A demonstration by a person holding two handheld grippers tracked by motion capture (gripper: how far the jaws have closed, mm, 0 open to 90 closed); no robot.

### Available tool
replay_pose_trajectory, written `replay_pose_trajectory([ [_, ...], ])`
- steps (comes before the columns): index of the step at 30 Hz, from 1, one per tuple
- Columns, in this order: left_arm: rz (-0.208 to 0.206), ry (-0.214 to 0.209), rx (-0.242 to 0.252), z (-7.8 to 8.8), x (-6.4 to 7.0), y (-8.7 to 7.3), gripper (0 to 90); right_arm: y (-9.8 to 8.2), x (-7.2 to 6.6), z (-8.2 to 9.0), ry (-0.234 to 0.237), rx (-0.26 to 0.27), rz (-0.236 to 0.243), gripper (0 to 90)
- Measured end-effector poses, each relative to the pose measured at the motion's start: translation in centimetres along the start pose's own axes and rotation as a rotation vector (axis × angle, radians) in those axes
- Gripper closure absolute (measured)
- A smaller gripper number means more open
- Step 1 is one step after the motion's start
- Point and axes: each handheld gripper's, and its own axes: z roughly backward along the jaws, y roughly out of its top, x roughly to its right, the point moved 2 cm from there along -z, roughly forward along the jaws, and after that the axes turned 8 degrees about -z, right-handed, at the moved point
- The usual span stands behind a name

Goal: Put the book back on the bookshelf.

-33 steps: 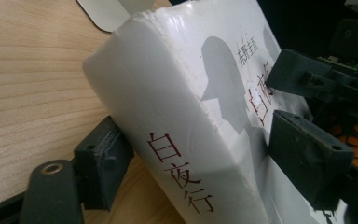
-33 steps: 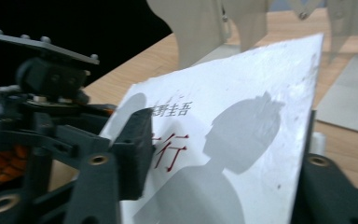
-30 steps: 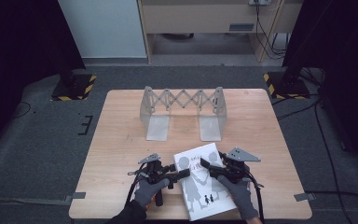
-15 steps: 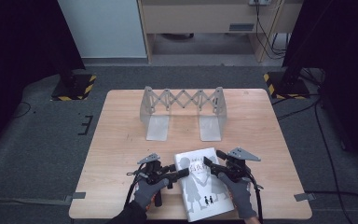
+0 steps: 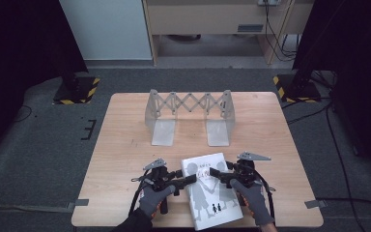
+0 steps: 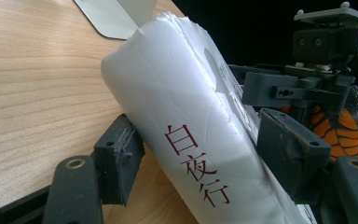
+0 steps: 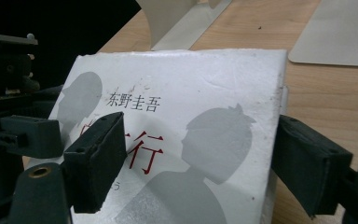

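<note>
Near the table's front edge, a white book [image 5: 210,191] with grey silhouettes.

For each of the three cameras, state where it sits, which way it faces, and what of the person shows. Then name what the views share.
High view: fixed above the person's side, facing forward and down on the wooden table, the expanding bookend rack and both gloved hands.
Left gripper view: rides the left hand-held gripper, looking along its jaws at the white book's spine; the other gloved hand shows beyond.
Right gripper view: rides the right hand-held gripper, facing the book's cover.
Shared: all three show the book.
</note>
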Motion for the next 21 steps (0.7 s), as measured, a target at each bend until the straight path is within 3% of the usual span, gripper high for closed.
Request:
replay_pose_trajectory([
  [6,-0.036,0.012,0.006,0.2,0.6,0.7,31.7,0.2,-0.4,0.4,-0.004,0.028,0.038,23.3],
  [8,-0.026,-0.01,0.028,0.2,0.9,1.0,33.9,0.4,-0.9,0.7,0.003,0.055,0.053,24.9],
  [9,-0.029,-0.024,0.029,0.0,1.1,1.2,33.9,0.5,-1.1,0.8,0.02,0.072,0.06,26.5],
  [10,-0.034,-0.037,0.023,-0.2,1.3,1.3,33.8,0.7,-1.7,0.8,0.073,0.09,0.066,33.0],
  [11,-0.045,-0.043,0.016,-0.4,1.6,1.3,33.0,0.8,-2.1,0.7,0.1,0.084,0.069,33.6],
  [14,-0.004,-0.071,0.024,-0.1,1.5,1.3,37.5,0.9,-2.5,0.8,0.097,0.085,0.097,37.9],
  [18,-0.016,-0.086,0.017,0.1,1.9,1.8,41.1,1.2,-1.9,1.3,0.092,0.126,0.081,39.0],
  [20,-0.03,-0.092,0.017,0.8,2.2,2.7,44.3,1.7,-1.0,2.4,0.068,0.185,0.052,35.5],
  [21,-0.03,-0.092,0.017,0.8,2.2,2.7,45.2,1.7,-1.0,2.4,0.068,0.185,0.052,35.5],
])
